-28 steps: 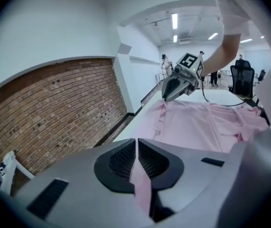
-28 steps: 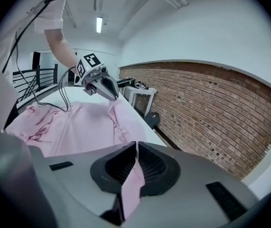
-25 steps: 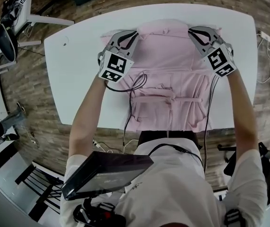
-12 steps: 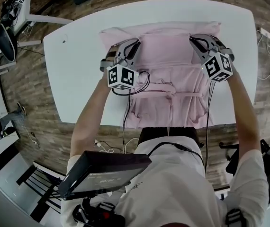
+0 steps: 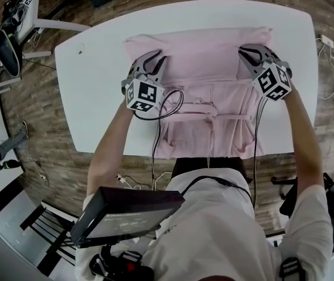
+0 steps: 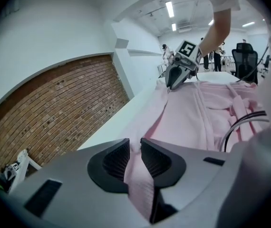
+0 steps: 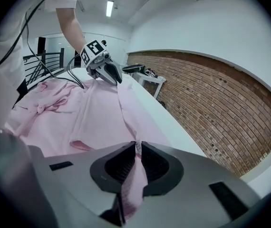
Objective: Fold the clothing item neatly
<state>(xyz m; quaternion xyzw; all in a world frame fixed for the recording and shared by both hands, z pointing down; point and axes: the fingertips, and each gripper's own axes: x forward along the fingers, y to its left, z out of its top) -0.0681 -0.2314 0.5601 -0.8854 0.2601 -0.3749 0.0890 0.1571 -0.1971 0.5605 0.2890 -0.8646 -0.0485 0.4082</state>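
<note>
Left tool (image 6: 135,146) has just been opening its jaws. They stand a little apart with a fold of the pink garment (image 5: 205,69) still running between them, and it seems the pads no longer pinch it, though the narrow gap makes that hard to judge. Right tool (image 7: 138,148) is closed tight on the garment's other top corner, the cloth squeezed flat between its pads.

Compared with a second ago, both tools have come lower and closer to the person. The cloth beyond them, bunched at the far edge back then, now lies flatter and wider. Between the tools the garment is spread out. Behind them it runs back with ties and creases to the near edge of the counter (image 5: 96,98).

That counter is white with rounded corners and stands on a wood-plank floor (image 5: 38,133). A brick wall (image 6: 64,108) lies ahead of both tools, under a white ceiling with strip lights (image 6: 169,8).
</note>
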